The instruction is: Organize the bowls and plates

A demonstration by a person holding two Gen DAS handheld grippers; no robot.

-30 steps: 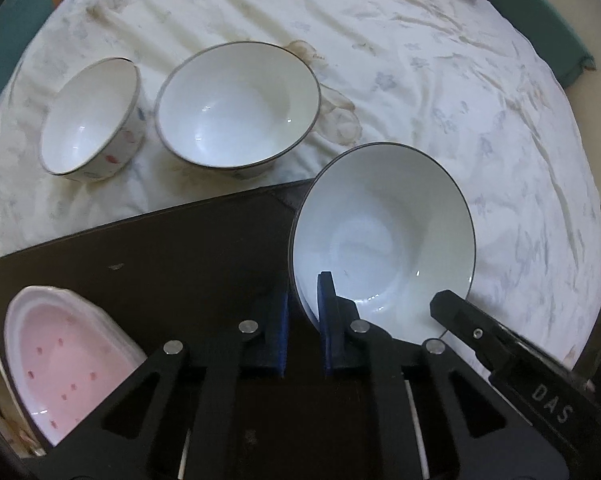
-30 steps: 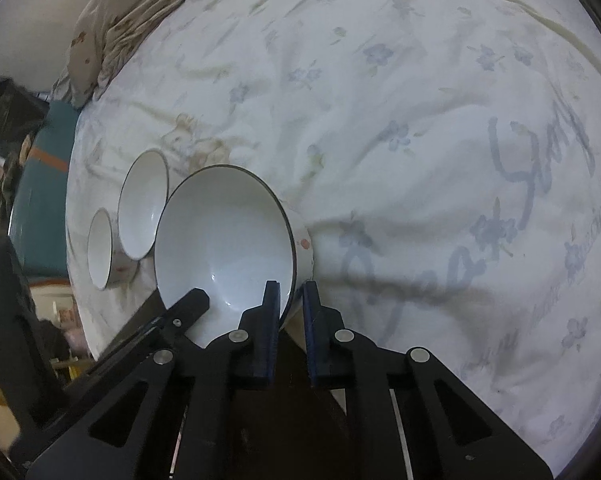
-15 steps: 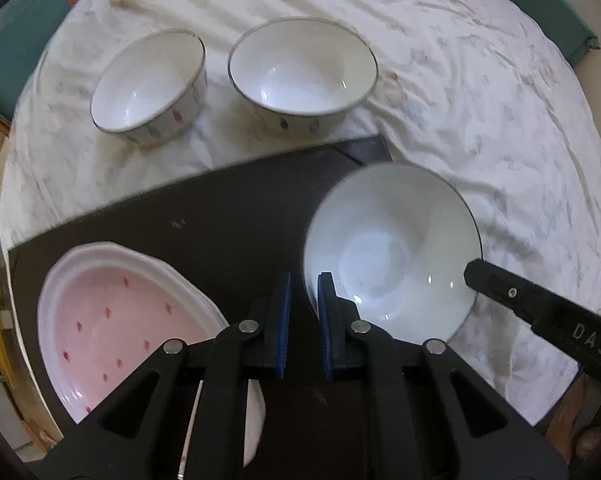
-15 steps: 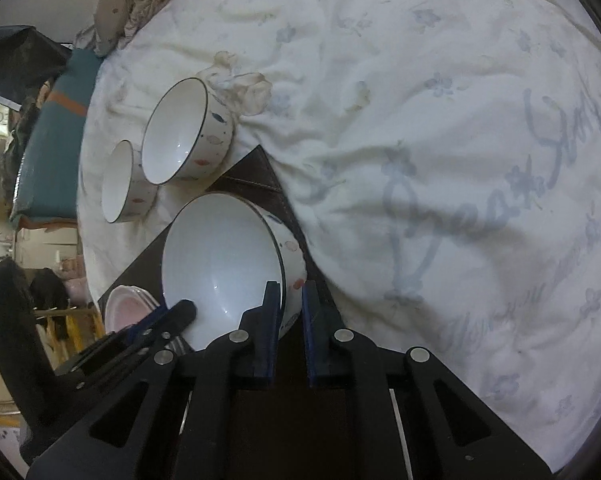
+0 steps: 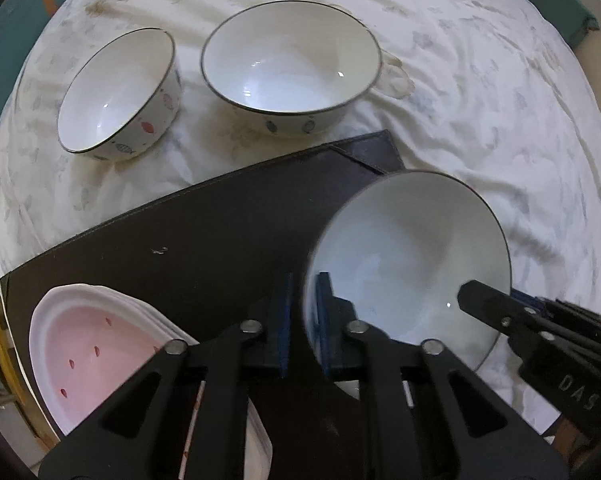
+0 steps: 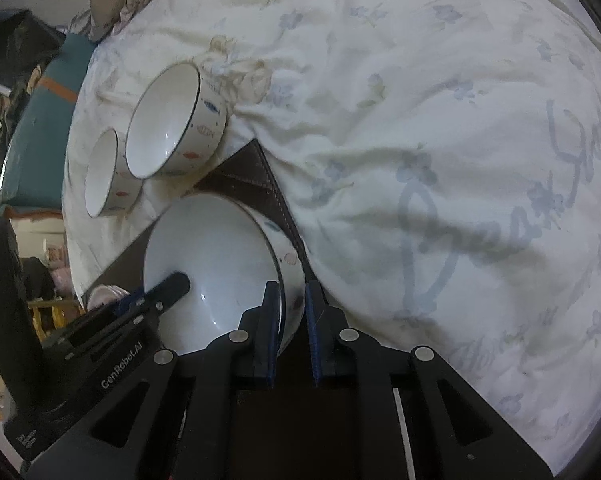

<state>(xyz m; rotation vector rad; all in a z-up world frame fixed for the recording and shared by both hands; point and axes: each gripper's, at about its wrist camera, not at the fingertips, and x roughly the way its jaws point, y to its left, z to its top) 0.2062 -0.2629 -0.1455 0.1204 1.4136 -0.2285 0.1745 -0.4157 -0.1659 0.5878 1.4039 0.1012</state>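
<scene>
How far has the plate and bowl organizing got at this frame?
Done: pink plates stacked on the dark mat. In hand: the left gripper and right gripper both clamp the large bowl over the mat's corner. Left: medium bowl and small bowl on the cloth.

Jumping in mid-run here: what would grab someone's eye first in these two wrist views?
The big white bowl, pinched at opposite rims by the left gripper and the right gripper, over the corner of the dark mat. Beyond it, two fish-patterned bowls stand side by side on the wrinkled white cloth. Pink plates are stacked at the mat's near left.
</scene>
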